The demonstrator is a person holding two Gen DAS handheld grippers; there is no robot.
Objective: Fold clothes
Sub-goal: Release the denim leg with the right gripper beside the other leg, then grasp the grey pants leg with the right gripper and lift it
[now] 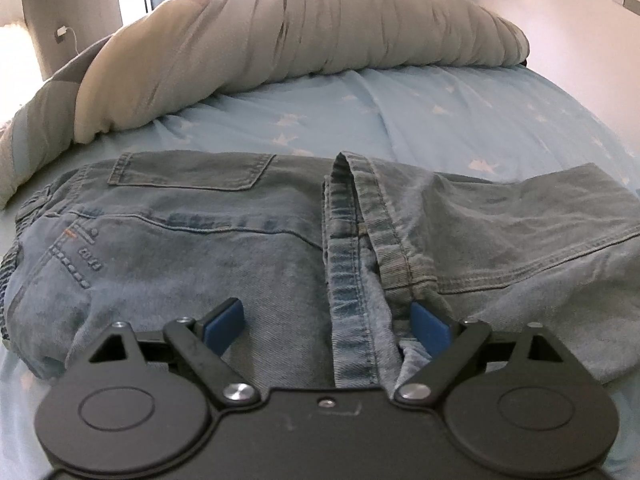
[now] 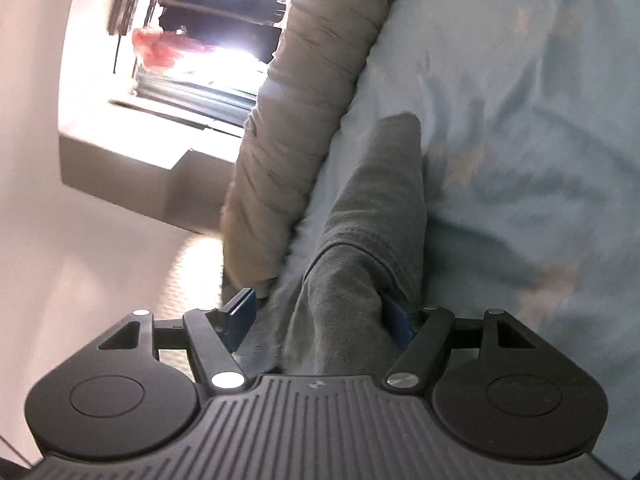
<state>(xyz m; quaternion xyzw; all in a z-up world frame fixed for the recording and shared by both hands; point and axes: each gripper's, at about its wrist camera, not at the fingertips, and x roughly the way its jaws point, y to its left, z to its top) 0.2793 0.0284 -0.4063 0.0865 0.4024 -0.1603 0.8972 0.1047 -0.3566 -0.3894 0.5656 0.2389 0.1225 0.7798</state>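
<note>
Closest in, the left gripper (image 1: 326, 322) is seen spread wide over the jeans (image 1: 208, 240), nothing pinched. The right gripper (image 2: 318, 316) is likewise parted, a denim fold lying between its pads, unclamped. Beyond, the jeans are laid on a blue starred sheet (image 1: 460, 120), with a rolled beige duvet (image 1: 300, 28) behind.
</note>
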